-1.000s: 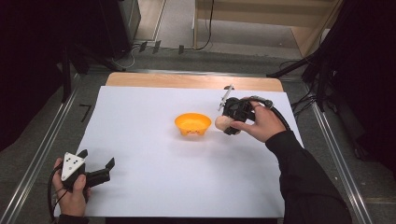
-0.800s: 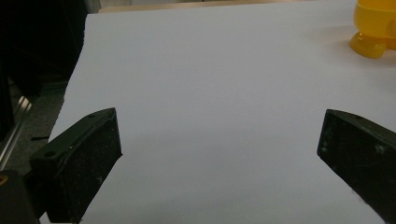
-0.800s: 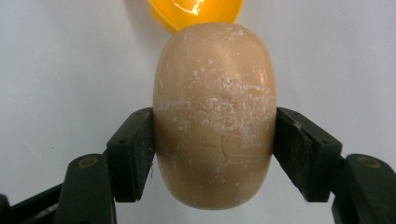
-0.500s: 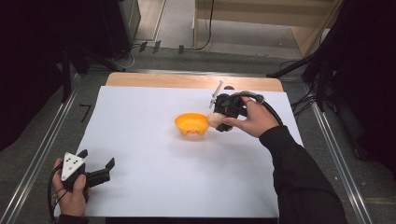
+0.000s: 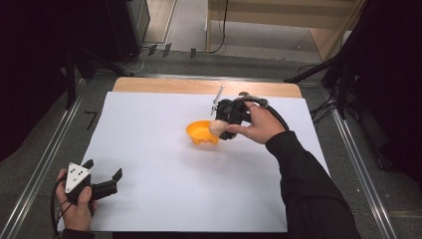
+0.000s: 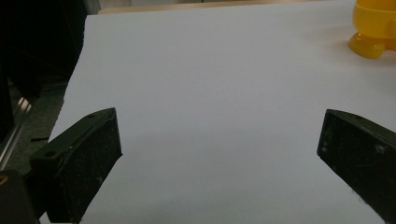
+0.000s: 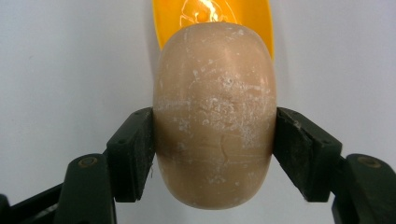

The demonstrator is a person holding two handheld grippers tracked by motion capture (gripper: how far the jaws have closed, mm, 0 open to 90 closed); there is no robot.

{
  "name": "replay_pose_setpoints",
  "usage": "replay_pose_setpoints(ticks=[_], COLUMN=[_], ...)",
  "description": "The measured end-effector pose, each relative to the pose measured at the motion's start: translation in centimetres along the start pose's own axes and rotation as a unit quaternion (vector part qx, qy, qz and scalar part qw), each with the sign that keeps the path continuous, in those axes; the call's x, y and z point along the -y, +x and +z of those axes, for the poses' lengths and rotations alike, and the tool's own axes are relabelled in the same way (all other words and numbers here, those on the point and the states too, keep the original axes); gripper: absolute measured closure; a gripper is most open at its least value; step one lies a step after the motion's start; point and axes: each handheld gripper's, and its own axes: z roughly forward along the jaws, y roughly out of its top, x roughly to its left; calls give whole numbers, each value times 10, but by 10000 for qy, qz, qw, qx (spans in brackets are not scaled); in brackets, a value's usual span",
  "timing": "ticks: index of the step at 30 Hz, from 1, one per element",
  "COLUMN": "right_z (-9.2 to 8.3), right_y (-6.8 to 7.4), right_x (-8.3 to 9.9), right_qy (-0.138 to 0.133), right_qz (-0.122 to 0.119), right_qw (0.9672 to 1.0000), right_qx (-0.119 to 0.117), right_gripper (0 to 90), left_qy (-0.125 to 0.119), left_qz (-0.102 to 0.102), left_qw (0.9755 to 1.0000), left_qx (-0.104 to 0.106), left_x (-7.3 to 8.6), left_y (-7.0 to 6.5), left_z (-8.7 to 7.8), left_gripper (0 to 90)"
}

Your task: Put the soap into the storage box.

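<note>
The right gripper (image 5: 222,128) has its two black jaws pressed against the sides of a smooth, pale tan egg-shaped object (image 7: 215,112) with a scuffed, dusty surface, and the jaws are only as far apart as the object is wide. From above, the held object hangs at the right rim of a small orange plastic bowl (image 5: 201,132), partly over it; looking along the right gripper, the glossy orange inside of the bowl shows just beyond the top of the object. The bowl stands on stubby rounded feet on a large white sheet of paper (image 5: 164,189) that covers most of a light wooden table (image 5: 164,85), a little right of the sheet's middle and toward its far half. The person's right hand (image 5: 261,124) wraps the gripper body just right of the bowl, a dark sleeve trailing back toward the near edge. Well apart from the bowl, at the near left corner of the sheet, the left gripper (image 5: 105,175) lies low in the left hand (image 5: 74,209), its jaws spread wide with bare paper between them.
</note>
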Motion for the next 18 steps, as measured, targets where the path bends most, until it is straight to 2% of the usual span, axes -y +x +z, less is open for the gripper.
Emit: replay_pose_setpoints(ticks=[4,6,13,16,17,18], right_z=[2,2,3,5,6,7], right_y=[1,1,0,-1,0,-1], right_x=[-9,-14,-30,-33,-37,-38], right_qy=[-63,-63,-101,-123,-20,-72], right_qz=[-125,-216,-475,-564,-552,-630], right_qw=[9998,9997,9987,9983,9984,9980], right_qx=[-119,-73,-146,-91,-108,-73], right_gripper=[331,331,331,331,331,331], left_qy=[7,12,-4,-8,-17,-17], left_qz=[9,11,4,2,-3,-7], left_qw=[10000,10000,10000,10000,10000,10000], left_qx=[3,0,3,3,6,7], left_x=[0,0,0,0,0,0], left_y=[0,0,0,0,0,0], left_z=[0,0,0,0,0,0], left_gripper=[0,0,0,0,0,0])
